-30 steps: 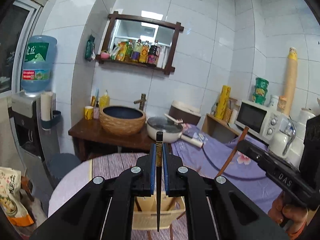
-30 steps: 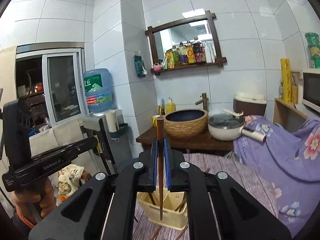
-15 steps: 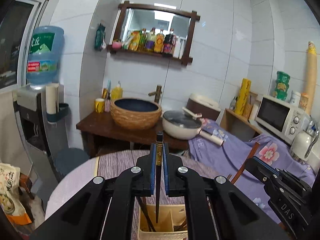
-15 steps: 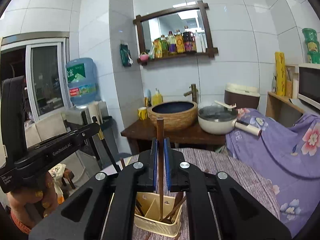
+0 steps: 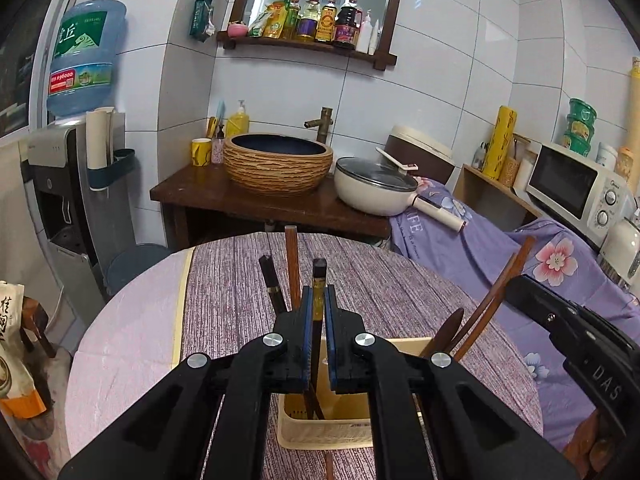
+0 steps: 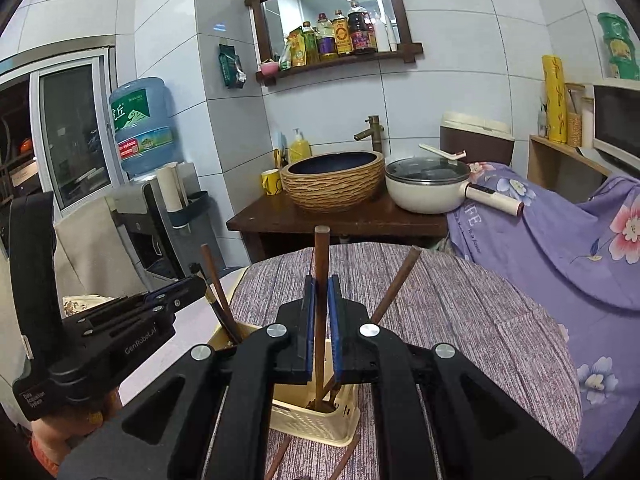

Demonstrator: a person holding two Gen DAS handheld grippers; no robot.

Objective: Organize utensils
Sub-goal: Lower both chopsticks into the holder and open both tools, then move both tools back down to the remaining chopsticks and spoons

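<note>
A cream plastic utensil basket (image 5: 320, 434) stands on the round table and also shows in the right wrist view (image 6: 316, 420). My left gripper (image 5: 318, 312) is shut on a black chopstick (image 5: 319, 280) whose lower end is inside the basket. My right gripper (image 6: 321, 300) is shut on a brown chopstick (image 6: 321, 256) that reaches down into the basket. Other chopsticks (image 5: 292, 264) and a wooden spoon (image 5: 448, 330) stand in the basket. The right gripper shows in the left wrist view (image 5: 560, 320), and the left gripper shows in the right wrist view (image 6: 176, 292).
The round table has a purple striped cloth (image 5: 380, 280). More chopsticks lie on the cloth below the basket (image 6: 280, 456). Behind stand a wooden counter with a woven basin (image 5: 278, 166) and a white pot (image 5: 374, 190). A microwave (image 5: 576, 188) is at right, a water dispenser (image 5: 68, 184) at left.
Both grippers have moved down toward the basket, each with its chopstick. The chopstick ends have gone from above the basket to inside it.
</note>
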